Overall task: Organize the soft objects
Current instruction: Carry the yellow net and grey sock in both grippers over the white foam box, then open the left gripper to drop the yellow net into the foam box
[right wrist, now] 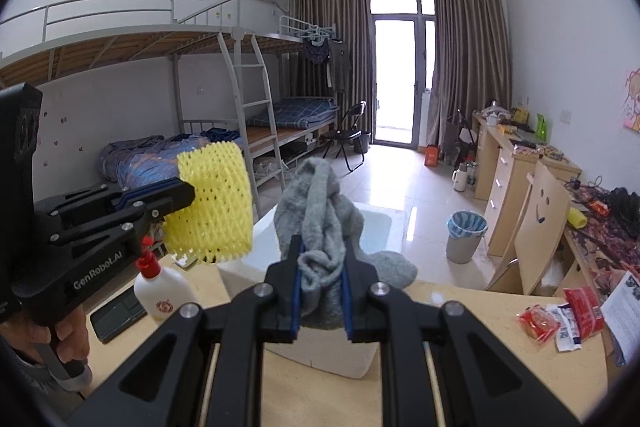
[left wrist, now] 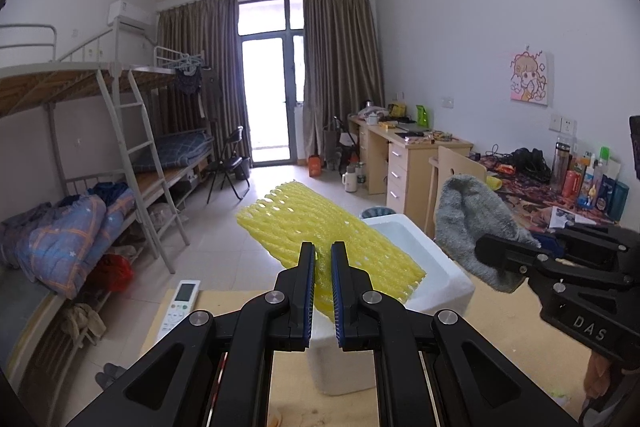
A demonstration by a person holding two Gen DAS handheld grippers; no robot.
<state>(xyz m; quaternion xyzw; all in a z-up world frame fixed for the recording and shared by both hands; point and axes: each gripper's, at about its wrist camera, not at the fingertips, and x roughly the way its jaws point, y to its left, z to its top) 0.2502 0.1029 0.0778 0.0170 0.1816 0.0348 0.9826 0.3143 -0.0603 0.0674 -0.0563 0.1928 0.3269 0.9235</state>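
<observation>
Your left tool (left wrist: 323,259), marked "GenRobot.AI", grips the yellow foam net (left wrist: 320,231) and your right tool (right wrist: 320,259), marked "DAS", grips the grey towel (right wrist: 320,211), both above the white foam box (left wrist: 424,259) on the counter (left wrist: 500,331).

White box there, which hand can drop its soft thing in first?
Probably the right gripper: its grey cloth hangs right over the white box. The left gripper holds the yellow net more toward one edge.
</observation>
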